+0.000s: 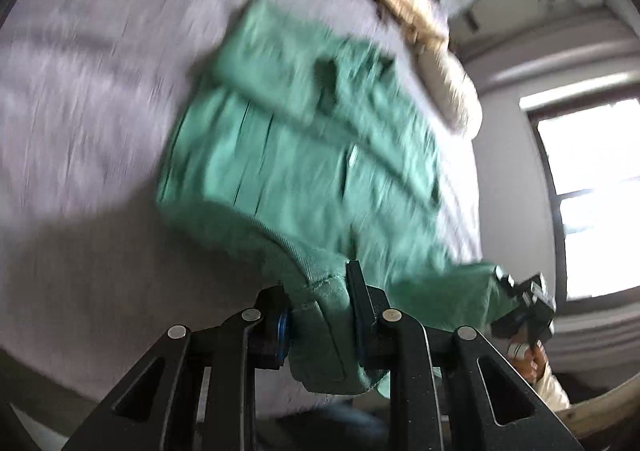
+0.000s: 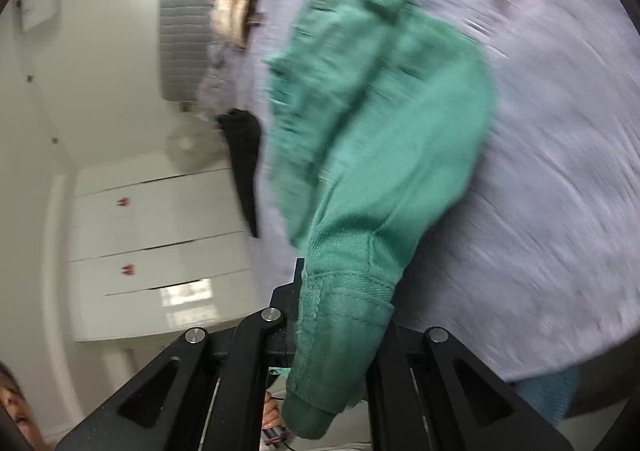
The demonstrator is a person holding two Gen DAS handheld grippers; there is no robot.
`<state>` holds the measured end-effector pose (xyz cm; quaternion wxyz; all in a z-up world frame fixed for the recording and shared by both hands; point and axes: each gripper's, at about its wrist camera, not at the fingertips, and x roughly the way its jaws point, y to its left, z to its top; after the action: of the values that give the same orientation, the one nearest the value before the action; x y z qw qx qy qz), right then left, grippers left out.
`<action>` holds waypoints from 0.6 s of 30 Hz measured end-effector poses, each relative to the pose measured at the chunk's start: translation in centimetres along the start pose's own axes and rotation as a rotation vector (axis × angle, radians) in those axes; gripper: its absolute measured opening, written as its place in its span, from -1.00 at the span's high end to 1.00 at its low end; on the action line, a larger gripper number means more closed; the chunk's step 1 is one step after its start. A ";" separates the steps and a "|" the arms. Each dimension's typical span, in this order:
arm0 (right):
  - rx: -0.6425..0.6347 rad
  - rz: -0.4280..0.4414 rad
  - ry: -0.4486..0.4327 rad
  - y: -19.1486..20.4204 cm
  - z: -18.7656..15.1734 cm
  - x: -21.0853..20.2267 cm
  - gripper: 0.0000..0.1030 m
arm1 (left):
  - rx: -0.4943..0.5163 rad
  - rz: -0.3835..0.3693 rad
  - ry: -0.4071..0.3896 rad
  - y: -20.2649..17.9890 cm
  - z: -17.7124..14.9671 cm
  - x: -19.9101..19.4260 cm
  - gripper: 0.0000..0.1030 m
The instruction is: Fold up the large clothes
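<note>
A green garment (image 1: 304,155) with pockets and thick seams lies partly on a pale lilac bed sheet (image 1: 80,91). Its near edge is lifted off the sheet at two corners. My left gripper (image 1: 318,311) is shut on one thick hemmed corner, the cloth bunched between its black fingers. In the left wrist view my right gripper (image 1: 516,303) holds the other corner at the right. In the right wrist view the green garment (image 2: 380,123) hangs from my right gripper (image 2: 340,315), which is shut on a stitched band of it. Both views are blurred.
A beige garment (image 1: 420,27) and a grey quilted pillow (image 2: 184,11) lie at the far end of the bed. A dark cloth (image 2: 244,155) hangs at the bed's edge. A white chest of drawers (image 2: 156,235) stands beside the bed. A bright window (image 1: 592,191) is on the right wall.
</note>
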<state>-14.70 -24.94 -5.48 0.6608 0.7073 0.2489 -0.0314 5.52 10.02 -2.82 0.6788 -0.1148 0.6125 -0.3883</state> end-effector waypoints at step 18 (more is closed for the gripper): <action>-0.046 -0.158 0.006 5.1 24.1 14.6 0.86 | 0.009 0.250 -0.142 1.2 24.7 10.6 0.50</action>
<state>6.95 -43.31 -9.29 0.6716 0.6702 0.3066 -0.0757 28.19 -4.15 -6.00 0.7642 -0.0617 0.5706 -0.2942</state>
